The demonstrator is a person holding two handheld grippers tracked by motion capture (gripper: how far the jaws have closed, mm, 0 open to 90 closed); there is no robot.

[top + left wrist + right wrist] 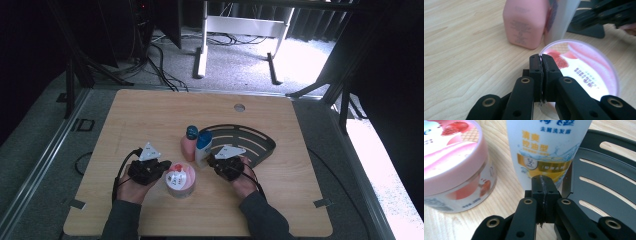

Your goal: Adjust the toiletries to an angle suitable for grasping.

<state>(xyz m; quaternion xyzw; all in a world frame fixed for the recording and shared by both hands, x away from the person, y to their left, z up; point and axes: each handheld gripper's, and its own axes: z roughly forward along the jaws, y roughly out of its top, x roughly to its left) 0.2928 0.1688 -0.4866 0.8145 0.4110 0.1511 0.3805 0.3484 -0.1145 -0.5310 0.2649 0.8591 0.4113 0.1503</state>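
Observation:
A round pink tub with a strawberry lid (180, 181) (584, 67) (451, 162) stands near the table's front middle. Behind it are a pink bottle with a blue cap (188, 145) (525, 22) and a white tube with a blue cap (203, 147) (546, 150). My left gripper (162, 169) (541, 58) is shut with nothing between its pads, right beside the tub's left rim. My right gripper (212, 161) (543, 180) is shut and empty too, its tips close to the white tube's lower label.
A black slotted fan-shaped rack (250, 142) (609, 175) lies on the wooden table (150, 115) just right of the tube. A round grommet hole (239, 107) sits near the far edge. Beyond the table are carpet, cables and a desk frame.

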